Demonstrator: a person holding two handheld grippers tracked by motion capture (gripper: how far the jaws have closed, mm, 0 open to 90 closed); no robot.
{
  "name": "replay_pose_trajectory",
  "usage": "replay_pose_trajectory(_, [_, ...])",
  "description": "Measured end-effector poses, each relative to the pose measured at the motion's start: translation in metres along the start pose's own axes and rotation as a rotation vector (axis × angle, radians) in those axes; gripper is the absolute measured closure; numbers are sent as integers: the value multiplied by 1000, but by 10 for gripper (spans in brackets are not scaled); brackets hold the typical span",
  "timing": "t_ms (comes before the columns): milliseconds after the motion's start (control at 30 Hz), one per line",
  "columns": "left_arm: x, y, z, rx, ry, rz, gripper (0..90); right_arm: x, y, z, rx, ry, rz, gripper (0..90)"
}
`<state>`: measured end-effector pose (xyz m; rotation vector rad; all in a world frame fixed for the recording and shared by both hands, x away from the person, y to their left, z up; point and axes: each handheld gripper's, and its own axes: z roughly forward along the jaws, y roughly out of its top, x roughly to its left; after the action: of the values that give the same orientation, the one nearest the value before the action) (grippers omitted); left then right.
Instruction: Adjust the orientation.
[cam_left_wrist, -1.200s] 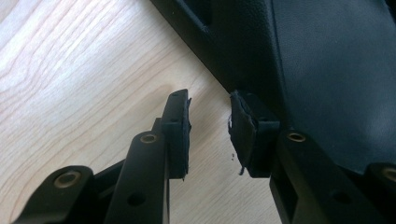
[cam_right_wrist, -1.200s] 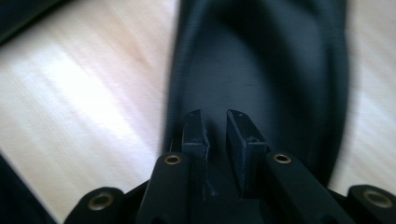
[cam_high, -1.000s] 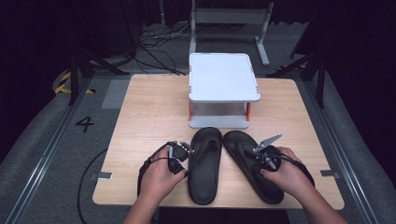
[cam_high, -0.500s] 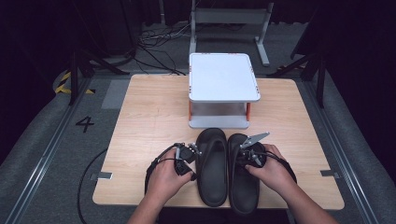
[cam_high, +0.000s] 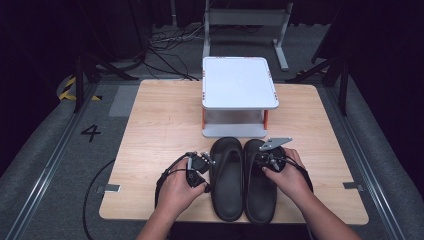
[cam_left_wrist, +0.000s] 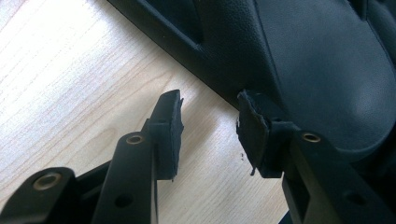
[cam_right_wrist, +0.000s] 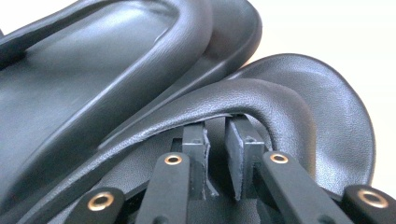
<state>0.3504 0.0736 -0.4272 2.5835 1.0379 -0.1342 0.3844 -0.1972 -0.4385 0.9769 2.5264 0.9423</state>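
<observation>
- The two black flip-flops, left flip-flop (cam_high: 227, 180) and right flip-flop (cam_high: 260, 182), now lie side by side and touching at the table's (cam_high: 160, 125) near edge, in front of the white riser shelf (cam_high: 239, 82); a second ago they were splayed apart.
- The right gripper (cam_right_wrist: 215, 140), jaws slightly parted, sits tucked under the right flip-flop's strap (cam_right_wrist: 243, 100); whether it grips is unclear.
- The left gripper (cam_left_wrist: 210, 123) is open and empty, one pad touching the left flip-flop's edge (cam_left_wrist: 224, 95).

black leathery sandals (cam_high: 243, 177), pale wood-grain table (cam_high: 160, 120)
</observation>
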Motion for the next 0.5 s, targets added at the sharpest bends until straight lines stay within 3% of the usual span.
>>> replay_pose_trajectory(167, [-3, 0, -1, 9, -16, 9, 609, -3, 0, 3, -27, -24, -33, 781])
replay_pose_trajectory(300, [-1, -1, -1, 4, -29, 10, 603, -3, -1, 2, -16, -9, -50, 727])
replay_pose_trajectory(400, [0, -3, -4, -13, -49, 8, 558, -1, -5, -6, -4, 22, 9, 666])
replay_pose_trajectory(500, [1, -4, -11, -39, -38, 1, 539, 5, -9, -21, 3, 58, 86, 547])
